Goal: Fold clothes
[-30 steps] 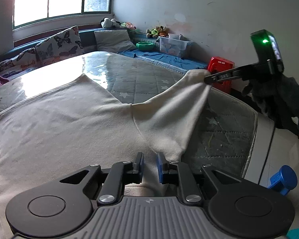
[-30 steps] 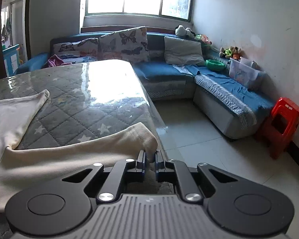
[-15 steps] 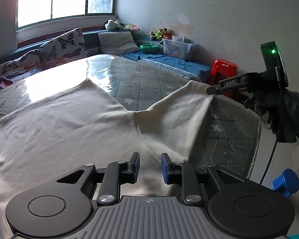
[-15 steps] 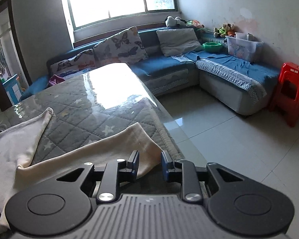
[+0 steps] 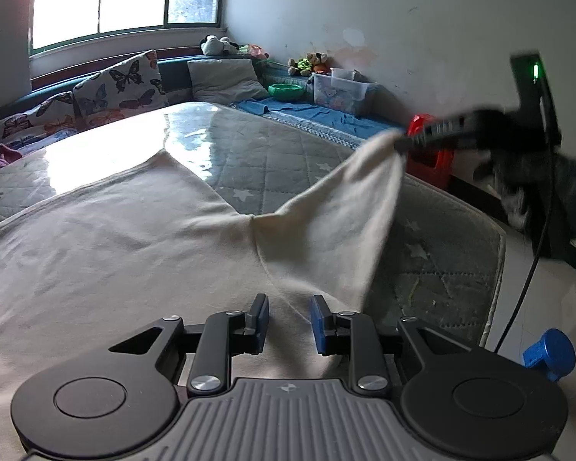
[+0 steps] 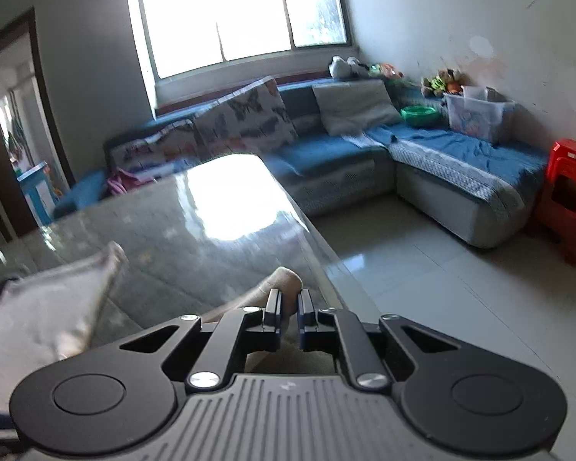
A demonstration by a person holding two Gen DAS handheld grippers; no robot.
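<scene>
A cream long-sleeved garment (image 5: 115,238) lies spread on the quilted, glass-topped table (image 5: 272,153). My left gripper (image 5: 290,317) hovers low over its near edge by the armpit seam, open, with cloth under the gap and the pads not pressing on it. My right gripper (image 5: 403,142) is shut on the cuff of the right sleeve (image 5: 345,207) and holds it lifted off the table, blurred by motion. In the right wrist view the cuff (image 6: 286,274) pokes out between the shut pads of the right gripper (image 6: 290,307). The other sleeve (image 6: 50,307) lies flat at the left.
The table's right edge (image 5: 499,253) drops to a tiled floor (image 6: 422,276). A blue corner sofa (image 6: 441,153) with cushions, a clear storage box (image 6: 476,115) and a red stool (image 6: 568,196) stand beyond. A blue knob (image 5: 549,353) sits by the table's near corner.
The left jaws have spread wider over the cloth. The right jaws parted briefly, shut again on the cuff, and raised the sleeve while the wrist rolled.
</scene>
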